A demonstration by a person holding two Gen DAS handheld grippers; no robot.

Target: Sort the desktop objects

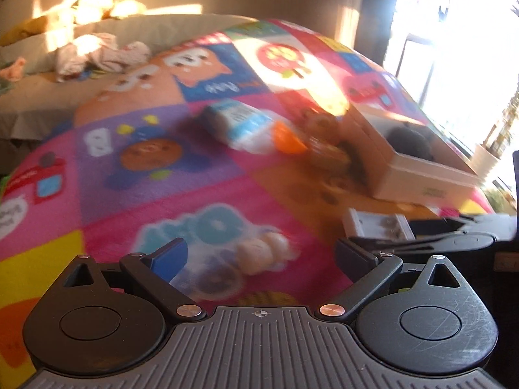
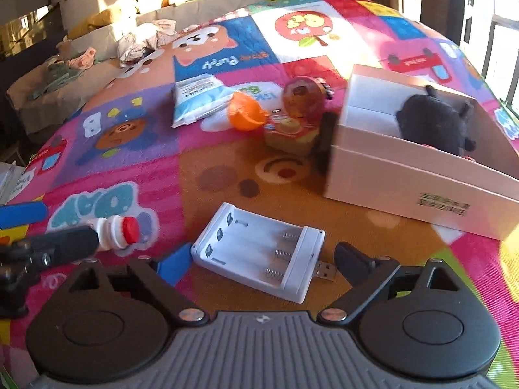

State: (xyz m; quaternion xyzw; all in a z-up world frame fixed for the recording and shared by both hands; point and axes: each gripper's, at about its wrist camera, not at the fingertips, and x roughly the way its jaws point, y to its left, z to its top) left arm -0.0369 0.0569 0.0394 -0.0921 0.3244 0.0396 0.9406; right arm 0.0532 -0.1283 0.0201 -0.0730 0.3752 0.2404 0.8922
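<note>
A white battery charger (image 2: 259, 254) lies on the colourful play mat (image 2: 129, 136) between the open fingers of my right gripper (image 2: 262, 259); it also shows in the left wrist view (image 1: 378, 223). My left gripper (image 1: 259, 256) is open over a small white bottle (image 1: 262, 253); in the right wrist view that bottle (image 2: 118, 231) has a red cap. A white cardboard box (image 2: 421, 175) holds a black plush toy (image 2: 431, 123). The left wrist view is blurred.
An orange bowl (image 2: 246, 115), a blue-white packet (image 2: 198, 99), a red round toy (image 2: 303, 97), a small food toy (image 2: 288, 133) and a black object (image 2: 326, 139) lie by the box. Crumpled clothes (image 2: 146, 40) lie at the mat's far edge.
</note>
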